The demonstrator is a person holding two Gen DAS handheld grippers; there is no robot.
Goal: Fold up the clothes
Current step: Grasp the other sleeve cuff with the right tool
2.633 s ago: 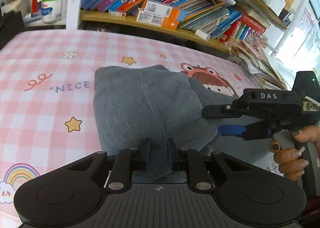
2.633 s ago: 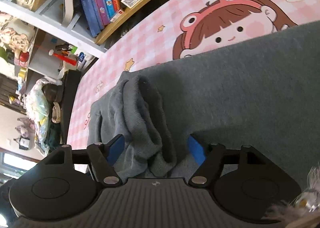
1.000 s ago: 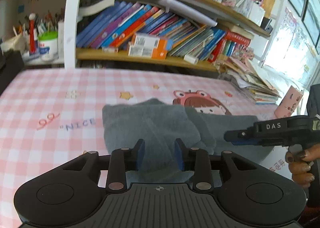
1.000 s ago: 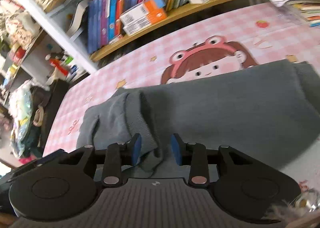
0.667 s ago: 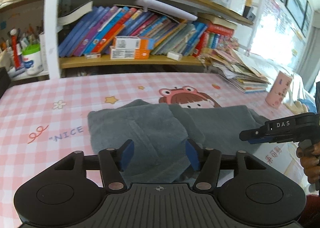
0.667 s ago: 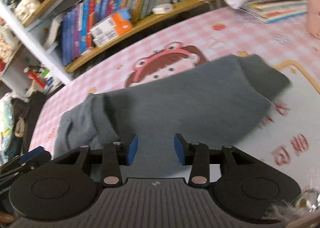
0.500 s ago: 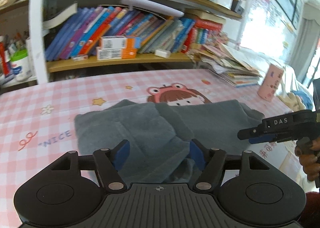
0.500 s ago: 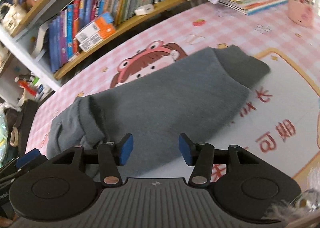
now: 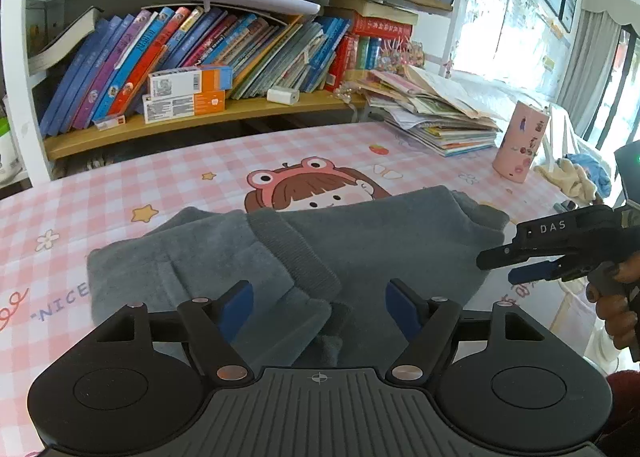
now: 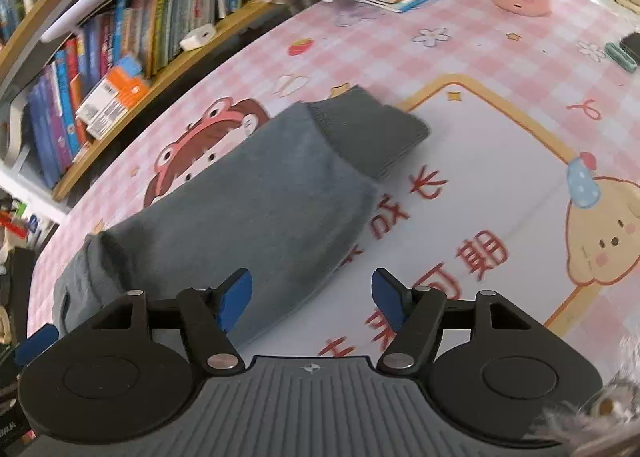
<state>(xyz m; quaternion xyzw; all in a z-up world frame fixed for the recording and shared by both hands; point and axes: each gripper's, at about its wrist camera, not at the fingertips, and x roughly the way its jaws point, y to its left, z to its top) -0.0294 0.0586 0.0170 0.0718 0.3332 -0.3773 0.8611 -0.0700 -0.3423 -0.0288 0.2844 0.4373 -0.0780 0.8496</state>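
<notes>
Both grippers drawn back from grey garment, left gripper and right gripper opening, empty

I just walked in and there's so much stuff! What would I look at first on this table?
Probably the grey garment, lying folded in the middle of the pink checked tablecloth, partly covering a cartoon girl in a frog hat. Close in front, the left gripper hovers with its blue-padded fingers opening, nothing pinched. Behind the table, a shelf of leaning books crowds the back.
</notes>
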